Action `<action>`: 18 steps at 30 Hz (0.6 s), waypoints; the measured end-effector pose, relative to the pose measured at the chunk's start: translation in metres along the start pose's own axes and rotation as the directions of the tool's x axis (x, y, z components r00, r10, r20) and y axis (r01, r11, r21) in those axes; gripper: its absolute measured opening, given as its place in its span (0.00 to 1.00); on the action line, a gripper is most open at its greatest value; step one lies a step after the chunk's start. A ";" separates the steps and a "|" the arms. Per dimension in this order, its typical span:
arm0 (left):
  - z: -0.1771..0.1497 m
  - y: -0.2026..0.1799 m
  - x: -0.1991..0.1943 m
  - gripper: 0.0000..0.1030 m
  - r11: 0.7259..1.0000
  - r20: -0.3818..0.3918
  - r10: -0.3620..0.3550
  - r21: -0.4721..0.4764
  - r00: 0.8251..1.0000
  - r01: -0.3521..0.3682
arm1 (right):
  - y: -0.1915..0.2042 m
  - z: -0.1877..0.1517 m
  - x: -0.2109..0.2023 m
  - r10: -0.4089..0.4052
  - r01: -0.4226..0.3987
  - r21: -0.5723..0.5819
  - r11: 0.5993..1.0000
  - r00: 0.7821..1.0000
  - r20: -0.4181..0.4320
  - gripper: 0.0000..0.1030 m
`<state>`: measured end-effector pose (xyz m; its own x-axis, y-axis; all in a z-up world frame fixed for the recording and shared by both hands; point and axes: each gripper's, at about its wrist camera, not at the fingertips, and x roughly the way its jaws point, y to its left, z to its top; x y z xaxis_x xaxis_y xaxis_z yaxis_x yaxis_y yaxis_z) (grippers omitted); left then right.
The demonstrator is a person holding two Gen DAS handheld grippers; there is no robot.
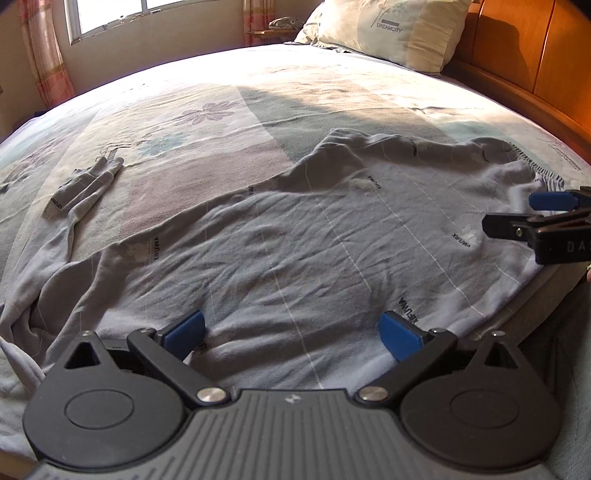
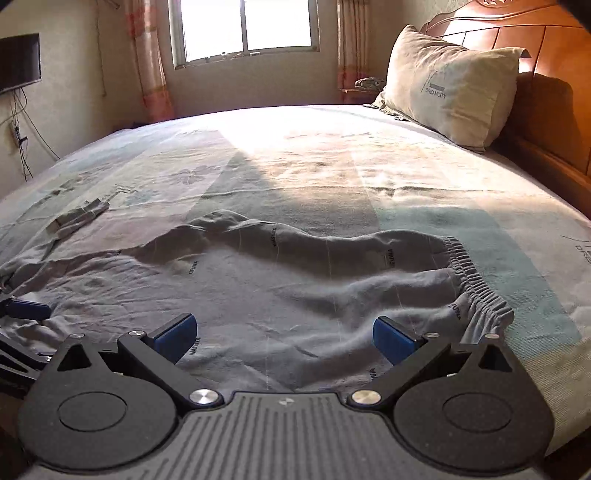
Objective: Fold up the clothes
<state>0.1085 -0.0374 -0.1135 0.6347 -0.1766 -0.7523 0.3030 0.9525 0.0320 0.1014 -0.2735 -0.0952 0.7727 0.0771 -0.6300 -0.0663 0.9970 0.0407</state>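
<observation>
On the bed (image 2: 332, 155), grey trousers (image 1: 295, 240) lie spread beneath the left tool (image 1: 293, 332) and right tool (image 2: 284, 334), both spread wide.

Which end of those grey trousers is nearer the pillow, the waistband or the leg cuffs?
The elastic waistband of the grey trousers, gathered on the side toward the pillow; the leg cuffs lie far opposite.

I take the bed (image 2: 332, 155) as my landmark: its patchwork sheet (image 1: 207, 155) has pale blocks and faded flower prints. At its head, a cream pillow (image 2: 450, 88) printed DREAMCITY leans on the wooden headboard (image 2: 546, 70). Beyond the bed's far side I see a window (image 2: 243, 26) flanked by pink checked curtains (image 2: 149, 55). A small shelf (image 2: 360, 89) sits between pillow and window, holding something I cannot identify. Off the bed's foot, a dark screen (image 2: 20, 61) hangs on the wall, cables (image 2: 20, 125) trailing beneath it.
</observation>
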 end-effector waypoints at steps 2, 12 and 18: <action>-0.002 0.000 -0.002 0.98 1.000 0.007 0.000 -0.002 1.000 0.000 | -0.001 -0.014 0.000 -0.007 0.006 -0.026 1.000 1.000 -0.030 1.00; 0.030 -0.027 -0.001 0.98 0.990 0.120 -0.054 0.137 0.991 0.037 | -0.009 -0.018 -0.030 0.049 -0.051 -0.073 0.996 0.998 -0.027 1.00; 0.005 -0.022 0.011 0.98 0.994 0.083 -0.091 0.068 0.992 0.085 | -0.002 -0.013 0.006 0.055 -0.060 -0.076 0.995 0.996 -0.066 1.00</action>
<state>0.1127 -0.0614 -0.1189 0.6616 -0.2825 -0.6946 0.4034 0.9149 0.0121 0.0976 -0.2752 -0.1091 0.7243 0.1313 -0.6768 -0.1603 0.9869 0.0198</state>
